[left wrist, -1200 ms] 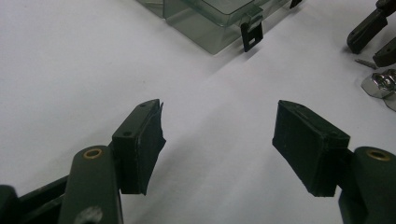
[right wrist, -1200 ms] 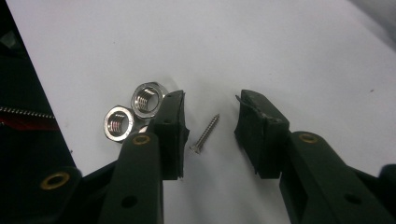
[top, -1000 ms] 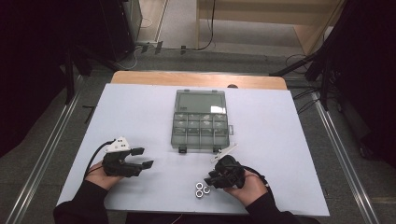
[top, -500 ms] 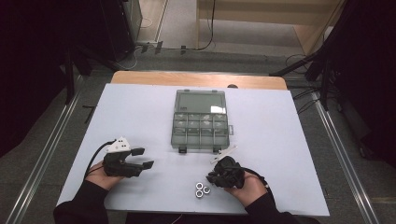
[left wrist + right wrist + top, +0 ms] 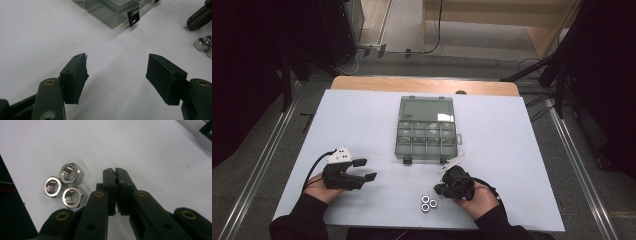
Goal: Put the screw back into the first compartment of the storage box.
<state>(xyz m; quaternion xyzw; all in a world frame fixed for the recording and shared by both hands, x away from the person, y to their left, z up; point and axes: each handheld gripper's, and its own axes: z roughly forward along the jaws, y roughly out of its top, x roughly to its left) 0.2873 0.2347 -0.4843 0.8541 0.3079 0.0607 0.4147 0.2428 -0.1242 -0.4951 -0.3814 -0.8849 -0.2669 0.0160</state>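
Three steel hex nuts [image 5: 65, 185] lie bunched together on the white table top [image 5: 362, 115], near its front edge [image 5: 428, 204]. My right gripper [image 5: 115, 171] rests just right of them; its jaws have just been closing and now meet with nothing between them. In the high view it [image 5: 439, 189] sits low on the table, pointing left at the nuts. My left gripper [image 5: 117, 72] stands open and empty over bare table, at the front left [image 5: 366, 169]. A clear plastic compartment box [image 5: 427, 129] lies with its lid open at the table's centre.
The box's front latch [image 5: 133, 18] and corner lie ahead of my left gripper, with the nuts [image 5: 203, 43] and my right gripper's tip [image 5: 198, 17] at the far right of that view. Dark floor and metal rails border the table.
My right gripper's jaws have closed together beside the nuts. Both hands have stayed where they were.
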